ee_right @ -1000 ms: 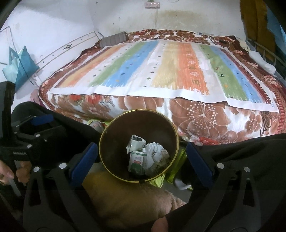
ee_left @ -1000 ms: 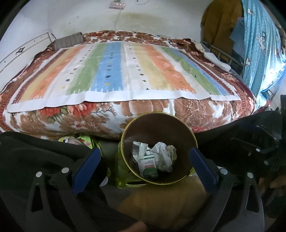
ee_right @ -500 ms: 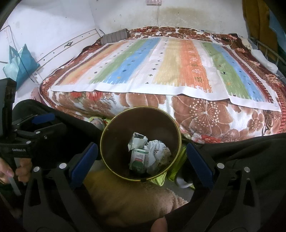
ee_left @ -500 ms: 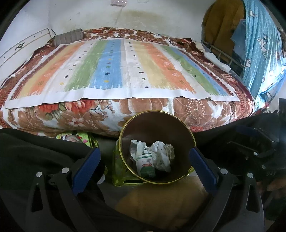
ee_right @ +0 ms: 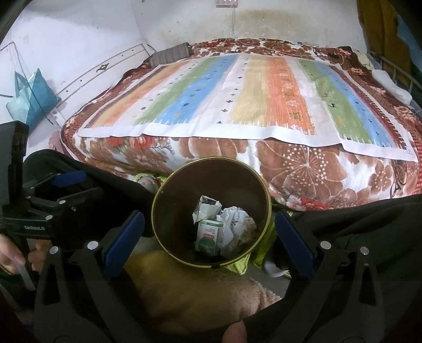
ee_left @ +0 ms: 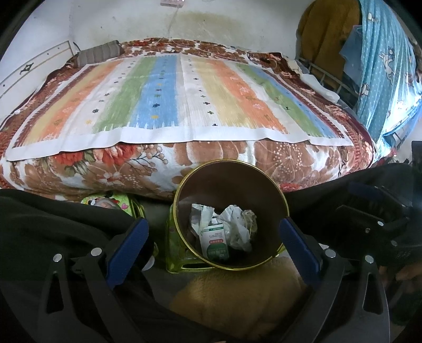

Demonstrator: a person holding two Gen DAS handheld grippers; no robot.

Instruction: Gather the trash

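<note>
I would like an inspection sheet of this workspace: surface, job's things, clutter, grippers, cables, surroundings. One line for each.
Surface: bed with floral blanket, striped cloth spread flat on top; no trash seen on it.
Job's things: brown bin with gold rim, holding a green-white carton and crumpled paper.
Clutter: green plastic stool beside the bin; tan fleece in front.
Grippers: left gripper open, empty; right gripper open, empty.
Cables: thin white wire hanging from wall socket.
Surroundings: teal bag on the wall; blue cloth hanging.
</note>
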